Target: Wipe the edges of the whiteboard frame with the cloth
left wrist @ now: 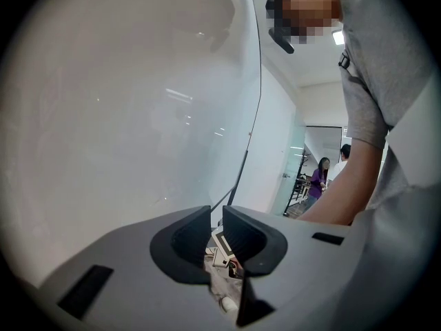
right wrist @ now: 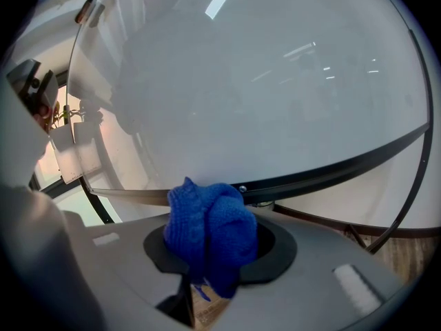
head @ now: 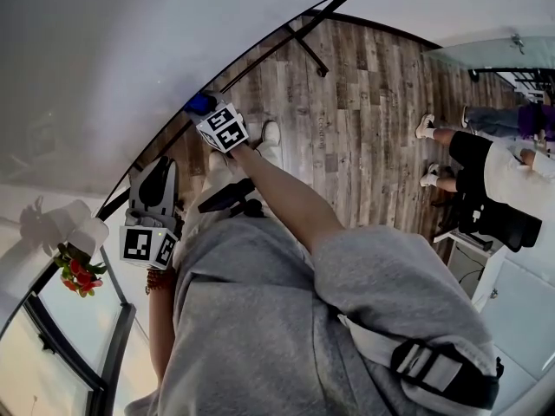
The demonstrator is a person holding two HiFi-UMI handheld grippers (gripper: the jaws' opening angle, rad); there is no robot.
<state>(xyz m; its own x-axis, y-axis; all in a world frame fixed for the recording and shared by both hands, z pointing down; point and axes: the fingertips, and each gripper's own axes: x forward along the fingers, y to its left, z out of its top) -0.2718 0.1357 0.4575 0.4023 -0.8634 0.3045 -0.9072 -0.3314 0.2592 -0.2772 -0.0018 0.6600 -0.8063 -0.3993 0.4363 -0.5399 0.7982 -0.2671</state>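
Note:
The whiteboard (head: 104, 59) fills the upper left of the head view, and its dark frame (head: 260, 55) runs diagonally along its edge. My right gripper (head: 206, 109) is shut on a bunched blue cloth (head: 199, 103) that sits at this frame. In the right gripper view the cloth (right wrist: 210, 236) bulges from the jaws just below the frame's dark bar (right wrist: 331, 174). My left gripper (head: 158, 170) hangs lower left near the frame. Its jaws (left wrist: 216, 229) stand shut with only a sliver between them and hold nothing; the board's edge (left wrist: 260, 81) rises ahead.
Red flowers (head: 78, 276) and white pots (head: 74, 224) stand by a window at lower left. The board's stand leg (head: 308, 50) crosses the wooden floor (head: 364, 120). A seated person (head: 490, 172) is at right. Another person in purple (left wrist: 318, 178) stands far off.

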